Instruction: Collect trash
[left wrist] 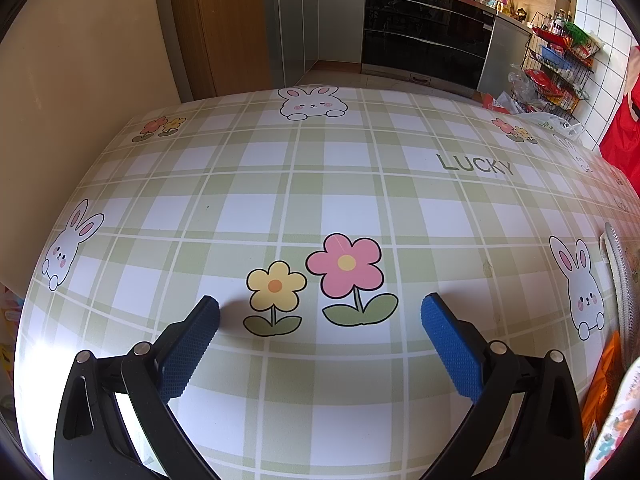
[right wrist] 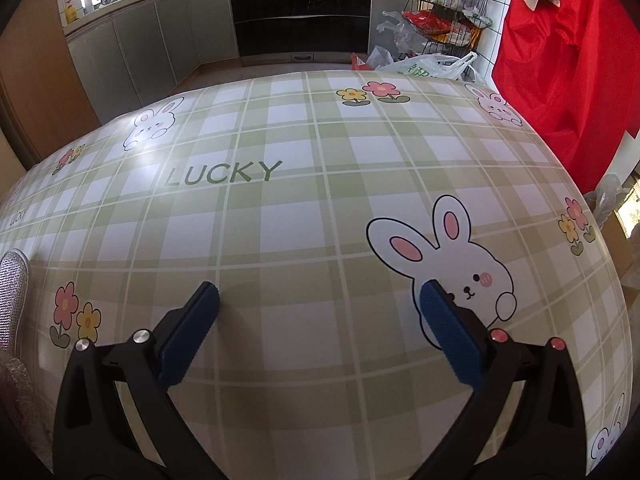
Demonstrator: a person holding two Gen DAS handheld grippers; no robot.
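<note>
Left wrist view first: the left gripper [left wrist: 320,312] hangs over the table [left wrist: 280,184], jaws spread wide, blue pads [left wrist: 192,348] bare, nothing between them. The cloth is a green-and-white plaid printed with rabbits, flowers and one clear "LUCKY". Count here: three whole rabbits, three flower pairs. At the right edge sits the likely trash: an orange packet [left wrist: 604,384] beside a silvery foil bag [left wrist: 624,280], both only partly in frame, well to the gripper's right. Beyond the table, a dark oven front [left wrist: 424,40], grey cabinets [left wrist: 296,24], and a wire rack [left wrist: 556,64] stuffed with packets.

Now the right wrist view: the right gripper [right wrist: 320,308] is released too, jaws wide apart, holding nothing, its right pad over a rabbit print. The foil bag [right wrist: 14,292] shows at the far left edge, well apart from the fingers. Three flower pairs are fully visible here, with a fourth at the left edge. Past the table edge lie plastic bags [right wrist: 424,64], and a red cloth [right wrist: 568,60] hangs at right.
</note>
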